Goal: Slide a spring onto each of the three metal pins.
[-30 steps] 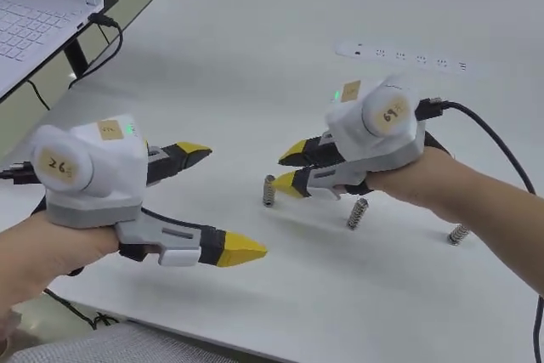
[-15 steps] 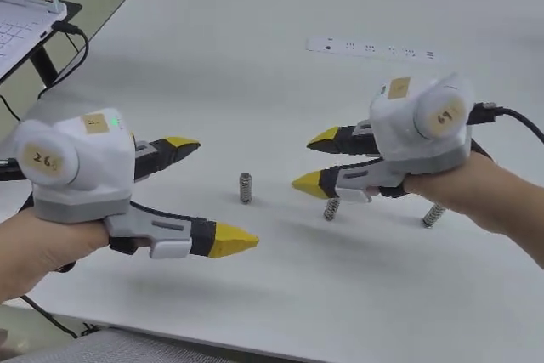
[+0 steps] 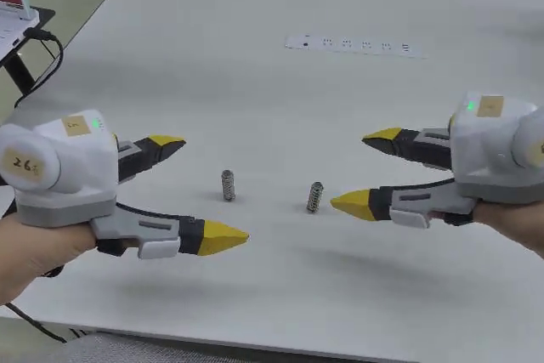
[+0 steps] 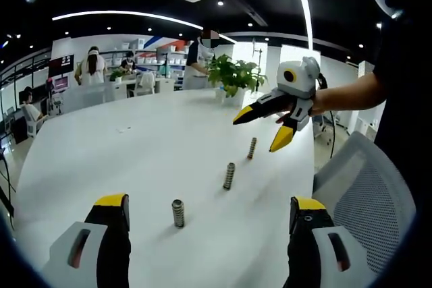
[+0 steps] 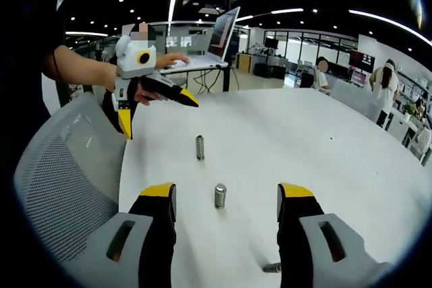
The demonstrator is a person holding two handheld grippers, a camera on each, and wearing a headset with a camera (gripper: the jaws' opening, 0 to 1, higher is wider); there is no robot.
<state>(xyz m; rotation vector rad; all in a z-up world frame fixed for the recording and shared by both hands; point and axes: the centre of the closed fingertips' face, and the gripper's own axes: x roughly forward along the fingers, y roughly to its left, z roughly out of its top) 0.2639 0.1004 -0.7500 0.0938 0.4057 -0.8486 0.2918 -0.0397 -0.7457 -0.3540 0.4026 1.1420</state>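
My left gripper [image 3: 206,188] and right gripper [image 3: 354,169] hovered wide open; two springs [image 3: 228,185] stood between them on the counter [image 3: 255,295].

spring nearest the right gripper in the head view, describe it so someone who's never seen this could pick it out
On the white workbench, two small coiled metal springs stand in the gap between the two yellow-tipped grippers. Pick the right-hand spring, just off the lower yellow tip of the right gripper. It leans slightly, while the left-hand spring, nearer the left gripper, stands straight.
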